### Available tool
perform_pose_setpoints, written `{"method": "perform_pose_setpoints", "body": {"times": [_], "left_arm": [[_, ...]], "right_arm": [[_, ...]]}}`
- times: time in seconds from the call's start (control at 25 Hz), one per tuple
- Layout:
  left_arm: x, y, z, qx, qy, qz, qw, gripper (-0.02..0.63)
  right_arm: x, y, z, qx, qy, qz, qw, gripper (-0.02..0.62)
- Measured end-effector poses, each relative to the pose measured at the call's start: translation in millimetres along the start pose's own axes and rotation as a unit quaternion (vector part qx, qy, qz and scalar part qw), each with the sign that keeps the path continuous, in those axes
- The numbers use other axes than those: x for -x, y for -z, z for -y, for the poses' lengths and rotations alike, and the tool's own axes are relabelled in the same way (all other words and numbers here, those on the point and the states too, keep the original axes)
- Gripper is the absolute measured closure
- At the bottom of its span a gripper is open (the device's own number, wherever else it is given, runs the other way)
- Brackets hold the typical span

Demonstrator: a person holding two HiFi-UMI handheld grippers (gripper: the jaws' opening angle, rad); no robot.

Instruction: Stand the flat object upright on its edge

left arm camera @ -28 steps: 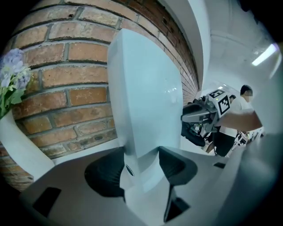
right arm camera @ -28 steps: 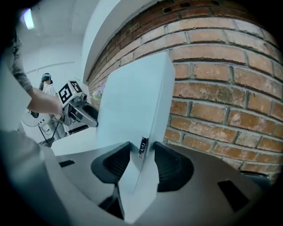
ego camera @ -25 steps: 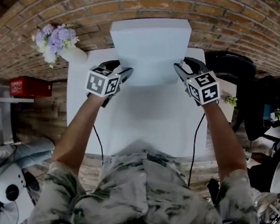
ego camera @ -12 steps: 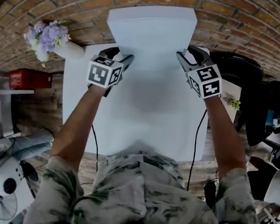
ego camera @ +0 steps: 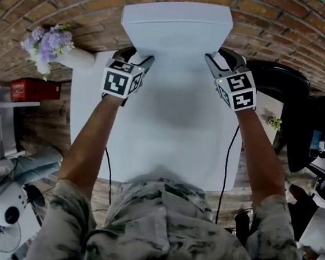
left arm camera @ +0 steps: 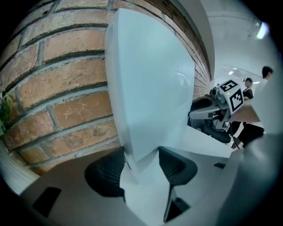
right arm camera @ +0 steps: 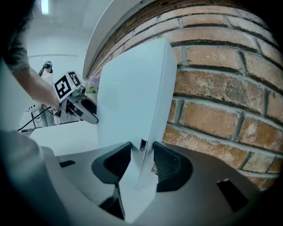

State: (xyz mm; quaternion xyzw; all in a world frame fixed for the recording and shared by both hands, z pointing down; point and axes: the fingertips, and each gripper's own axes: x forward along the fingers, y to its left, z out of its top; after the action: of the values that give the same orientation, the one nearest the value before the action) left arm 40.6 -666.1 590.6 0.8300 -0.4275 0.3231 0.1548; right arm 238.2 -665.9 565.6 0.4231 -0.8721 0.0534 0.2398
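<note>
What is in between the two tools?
The white flat box. The head view shows the left tool and the right tool pinching its two side edges.

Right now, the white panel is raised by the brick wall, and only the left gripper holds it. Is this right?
No: the right gripper holds the white panel too, with the left gripper. The right gripper view shows its jaws on the panel's edge.

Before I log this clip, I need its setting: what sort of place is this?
Probably an indoor workroom or lab: a white table stands against a brick wall, with a floor fan nearby.
</note>
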Motion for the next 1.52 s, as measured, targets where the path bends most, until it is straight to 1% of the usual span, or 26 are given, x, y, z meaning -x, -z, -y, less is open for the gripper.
{"method": "perform_pose_setpoints", "body": {"times": [0.28, 0.76, 1.04, 1.2, 1.32, 1.52], "left_arm": [[-16.3, -1.4, -7.3, 0.001, -0.006, 0.003, 1.0000, 0.348], [-26.1, -5.4, -16.4, 0.000, -0.013, 0.007, 0.9999, 0.347], [-25.5, -4.4, -14.3, 0.004, -0.015, 0.009, 0.9998, 0.347], [-21.9, -1.4, -14.3, 0.014, -0.027, 0.011, 0.9995, 0.347], [-17.4, 0.5, -15.0, 0.020, -0.039, 0.015, 0.9989, 0.345], [-0.1, 5.0, -16.9, 0.033, -0.055, 0.027, 0.9976, 0.345]], "right_arm": [[-8.2, -0.2, 7.2, 0.007, 0.008, 0.002, 1.000, 0.420], [-15.2, -1.1, 11.7, 0.003, 0.013, 0.008, 1.000, 0.422], [-14.4, 0.7, 13.3, 0.000, 0.012, 0.009, 1.000, 0.405], [-14.7, 2.0, 12.0, -0.019, 0.011, 0.011, 1.000, 0.397], [-11.5, 4.5, 13.8, -0.032, 0.018, 0.013, 0.999, 0.380], [0.3, 13.3, 11.9, -0.050, 0.023, 0.008, 0.998, 0.380]]}}
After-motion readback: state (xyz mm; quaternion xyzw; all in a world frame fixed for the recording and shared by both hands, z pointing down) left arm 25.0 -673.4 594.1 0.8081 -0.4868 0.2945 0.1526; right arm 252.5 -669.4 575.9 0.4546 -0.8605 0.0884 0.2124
